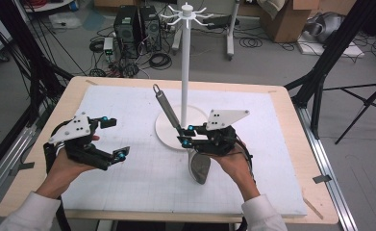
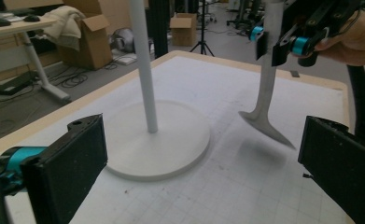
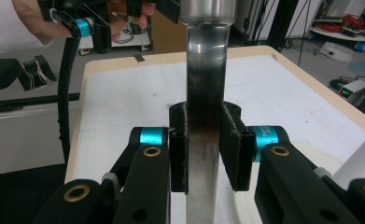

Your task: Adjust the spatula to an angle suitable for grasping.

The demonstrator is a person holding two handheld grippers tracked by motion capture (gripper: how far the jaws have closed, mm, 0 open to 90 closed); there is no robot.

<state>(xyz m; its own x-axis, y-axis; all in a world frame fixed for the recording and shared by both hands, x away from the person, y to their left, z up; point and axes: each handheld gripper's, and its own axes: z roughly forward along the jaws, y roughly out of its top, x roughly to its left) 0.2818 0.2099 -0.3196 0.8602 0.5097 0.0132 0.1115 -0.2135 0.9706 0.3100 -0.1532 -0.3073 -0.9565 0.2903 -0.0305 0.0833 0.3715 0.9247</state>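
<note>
A metal kitchen utensil [image 1: 169,111] with a long handle and a spoon-like head [image 1: 200,166] is held tilted over the white mat, its hanging loop pointing up and away. My right gripper [image 1: 185,136] is shut on the handle, whose steel strip [image 3: 206,70] is pressed between the two pads [image 3: 179,149]. The head [image 2: 266,121] hangs just above the mat and casts a shadow. A white hook stand [image 1: 185,57] rises from a round base [image 1: 169,130] right behind the utensil. My left gripper [image 1: 116,137] is open and empty at the left, its jaws wide apart [image 2: 203,177].
The white gridded mat [image 1: 128,183] covers a wooden table [image 1: 291,96]. The stand's hook arms [image 1: 188,14] spread out at the top of the pole. Computers, cables, cardboard boxes and black tripod legs [image 1: 320,86] stand on the floor beyond the table.
</note>
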